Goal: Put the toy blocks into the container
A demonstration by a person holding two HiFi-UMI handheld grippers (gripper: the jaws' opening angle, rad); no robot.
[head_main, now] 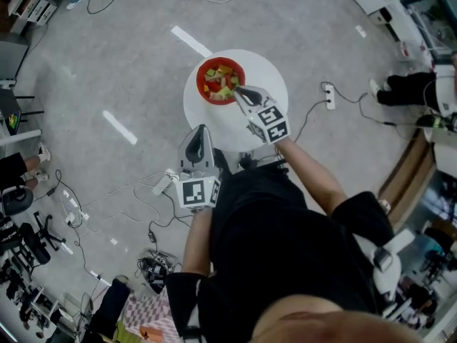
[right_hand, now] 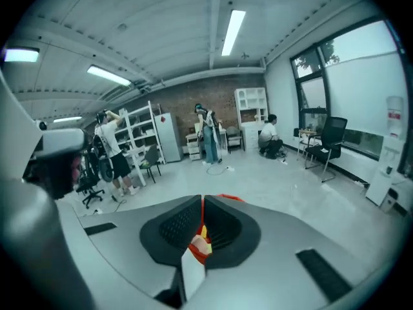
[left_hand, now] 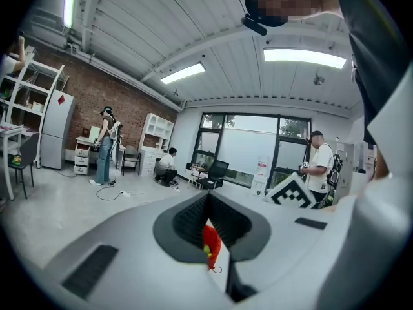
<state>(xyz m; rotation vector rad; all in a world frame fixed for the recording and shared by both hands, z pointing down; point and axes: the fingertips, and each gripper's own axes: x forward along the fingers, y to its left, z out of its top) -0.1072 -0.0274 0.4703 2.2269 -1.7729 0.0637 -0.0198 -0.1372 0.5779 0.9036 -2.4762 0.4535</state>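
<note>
A red bowl (head_main: 220,81) holding several coloured toy blocks stands at the far left of a round white table (head_main: 265,77). My right gripper (head_main: 238,90) hovers at the bowl's near right rim, its jaws shut with nothing between them. In the right gripper view the bowl (right_hand: 201,250) and a strip of table show through the thin slit below the closed tips (right_hand: 202,202). My left gripper (head_main: 202,128) is held back at the table's near edge, also shut and empty. A sliver of the bowl (left_hand: 211,241) shows through its slit in the left gripper view.
Power strips (head_main: 328,96) (head_main: 163,184) and cables lie on the grey floor around the table. A person's legs (head_main: 407,88) are at the right, office chairs (head_main: 28,238) at the lower left. Several people stand or crouch farther off (right_hand: 208,134).
</note>
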